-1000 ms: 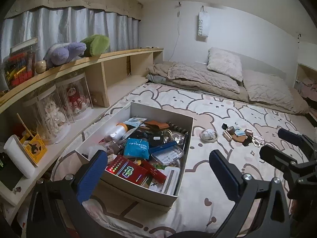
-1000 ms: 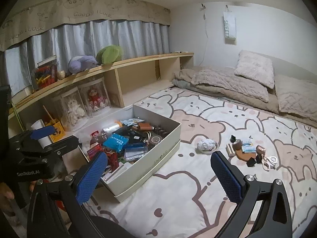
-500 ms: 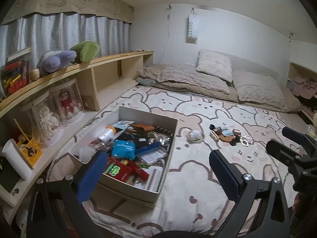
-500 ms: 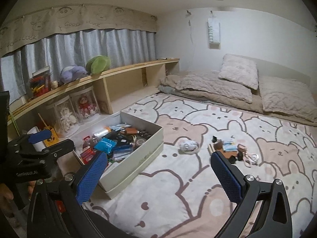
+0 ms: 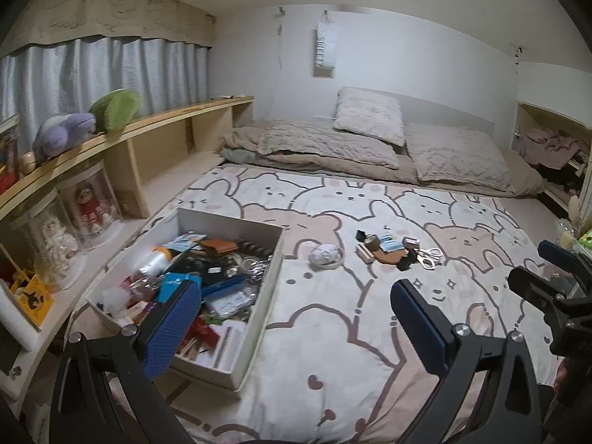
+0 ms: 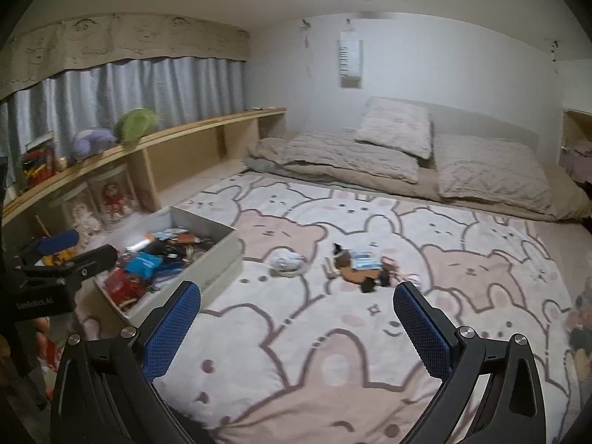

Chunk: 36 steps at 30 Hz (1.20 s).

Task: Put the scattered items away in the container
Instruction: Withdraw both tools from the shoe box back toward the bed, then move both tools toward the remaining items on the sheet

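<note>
A white cardboard box [image 5: 275, 259] [image 6: 218, 255], crammed with several small items, lies on the bear-print blanket at the left. To its right sit a round white roll [image 5: 325, 255] [image 6: 286, 261] and a cluster of small loose items [image 5: 397, 249] [image 6: 357, 264], among them a brown leather piece, a blue packet and small scissors. My left gripper [image 5: 296, 327] is open and empty, hovering near the box's front corner. My right gripper [image 6: 296, 327] is open and empty too, well short of the cluster. Each gripper shows at the other view's edge.
A long wooden shelf [image 5: 159, 125] runs along the left wall with plush toys [image 5: 88, 122] and doll cases [image 5: 88, 203] under it. Folded bedding and pillows [image 5: 370, 137] lie at the back. An alcove with clothes [image 5: 551, 148] is at the right.
Both grippers have pulled back and risen, so the box and the loose items look smaller and farther off. Both stayed open and empty. Nothing on the blanket moved.
</note>
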{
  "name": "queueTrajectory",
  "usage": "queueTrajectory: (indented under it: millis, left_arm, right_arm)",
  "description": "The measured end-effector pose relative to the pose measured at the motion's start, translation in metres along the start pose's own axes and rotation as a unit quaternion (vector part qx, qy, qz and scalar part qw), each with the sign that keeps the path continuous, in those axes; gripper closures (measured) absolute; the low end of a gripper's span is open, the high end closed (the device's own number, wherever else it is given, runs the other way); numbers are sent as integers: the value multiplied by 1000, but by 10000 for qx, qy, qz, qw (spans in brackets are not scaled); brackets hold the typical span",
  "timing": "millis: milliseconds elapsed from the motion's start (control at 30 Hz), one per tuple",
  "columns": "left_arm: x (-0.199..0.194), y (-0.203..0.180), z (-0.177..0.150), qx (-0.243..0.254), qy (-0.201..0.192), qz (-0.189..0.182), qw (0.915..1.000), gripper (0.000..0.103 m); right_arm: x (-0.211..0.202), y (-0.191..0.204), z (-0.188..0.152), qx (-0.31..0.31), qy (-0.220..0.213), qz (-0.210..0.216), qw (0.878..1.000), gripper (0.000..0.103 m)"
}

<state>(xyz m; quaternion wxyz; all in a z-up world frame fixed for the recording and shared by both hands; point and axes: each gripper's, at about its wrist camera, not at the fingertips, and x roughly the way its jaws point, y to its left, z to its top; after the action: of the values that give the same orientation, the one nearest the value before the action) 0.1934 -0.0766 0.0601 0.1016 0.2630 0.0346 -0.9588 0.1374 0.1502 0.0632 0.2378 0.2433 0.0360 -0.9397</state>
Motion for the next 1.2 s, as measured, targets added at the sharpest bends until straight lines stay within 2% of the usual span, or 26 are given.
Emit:
queueTrajectory:
  millis: [500, 900, 1200]
  left_arm:
    - [50, -40, 14, 28, 154, -516, 9985, 0]
    - [96, -57, 13, 114, 249, -667, 9974, 0]
    - [140, -63, 1, 130, 480, -613, 9969, 0]
  right_arm:
    - [15, -67, -8, 341, 45, -440, 9984, 0]
    - [47, -91, -19, 444, 84, -475, 9979, 0]
    - [84, -102, -32, 495, 284, -488, 9972, 0]
